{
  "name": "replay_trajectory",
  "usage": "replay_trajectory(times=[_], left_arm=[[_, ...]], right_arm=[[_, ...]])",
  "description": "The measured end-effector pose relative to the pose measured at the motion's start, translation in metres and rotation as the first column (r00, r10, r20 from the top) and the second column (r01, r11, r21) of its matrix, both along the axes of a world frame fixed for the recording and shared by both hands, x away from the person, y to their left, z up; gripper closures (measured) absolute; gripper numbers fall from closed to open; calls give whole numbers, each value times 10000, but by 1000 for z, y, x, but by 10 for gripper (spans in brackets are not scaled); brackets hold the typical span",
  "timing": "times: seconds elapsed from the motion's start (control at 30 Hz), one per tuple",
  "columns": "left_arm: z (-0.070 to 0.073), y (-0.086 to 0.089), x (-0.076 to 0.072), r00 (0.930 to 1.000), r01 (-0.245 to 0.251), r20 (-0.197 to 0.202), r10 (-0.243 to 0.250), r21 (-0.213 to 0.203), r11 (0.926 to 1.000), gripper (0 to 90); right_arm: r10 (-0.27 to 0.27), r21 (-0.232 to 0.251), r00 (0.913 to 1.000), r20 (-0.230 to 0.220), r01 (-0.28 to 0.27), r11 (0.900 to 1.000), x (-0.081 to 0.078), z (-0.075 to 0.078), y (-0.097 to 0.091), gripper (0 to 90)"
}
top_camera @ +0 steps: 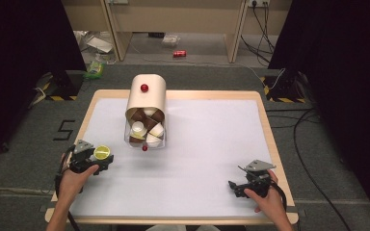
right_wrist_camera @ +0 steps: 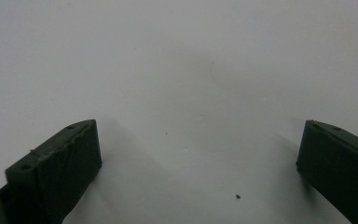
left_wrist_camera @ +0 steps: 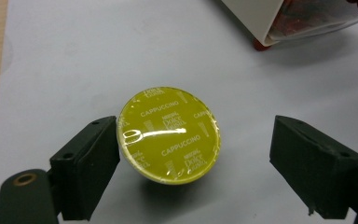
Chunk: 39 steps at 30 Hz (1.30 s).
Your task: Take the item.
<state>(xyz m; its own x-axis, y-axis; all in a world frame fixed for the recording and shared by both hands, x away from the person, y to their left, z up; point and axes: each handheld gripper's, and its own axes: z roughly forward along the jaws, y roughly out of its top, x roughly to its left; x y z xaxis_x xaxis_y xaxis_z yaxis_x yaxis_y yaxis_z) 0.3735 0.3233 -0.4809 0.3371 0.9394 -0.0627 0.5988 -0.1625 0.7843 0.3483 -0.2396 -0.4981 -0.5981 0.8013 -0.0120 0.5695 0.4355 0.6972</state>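
A yellow-green coffee capsule with "cappuccino" printed on its foil lid sits on the white table cover between the jaws of my left gripper. The gripper is open: the left jaw touches the capsule's rim and the right jaw stands well clear. From above, that capsule and left gripper are near the table's front left. My right gripper rests open at the front right, with bare white cover between its jaws.
A clear container holding several brown and white capsules lies at the table's middle left, under a cream lid with a red knob. Its corner is ahead of the left gripper. A wooden rim frames the table.
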Motion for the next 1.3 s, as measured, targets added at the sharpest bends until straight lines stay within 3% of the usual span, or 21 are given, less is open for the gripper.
replay_trajectory(times=[0.37, 0.73, 1.3], left_arm=[[4, -8, -22, 9991, -86, 414, 81, 137, 9999, 156], [5, -18, -46, 9969, 283, 726, -302, 268, 9992, 156], [-16, -17, -67, 9978, 336, 572, -350, 257, 9991, 157]], right_arm=[[1, -3, 10000, 5, -1, 10000, 0, 0, 0, 2], [0, -7, 10000, 6, 0, 10000, 0, 0, 0, 2], [4, -12, 10000, 16, -4, 10000, 0, 0, 0, 3]])
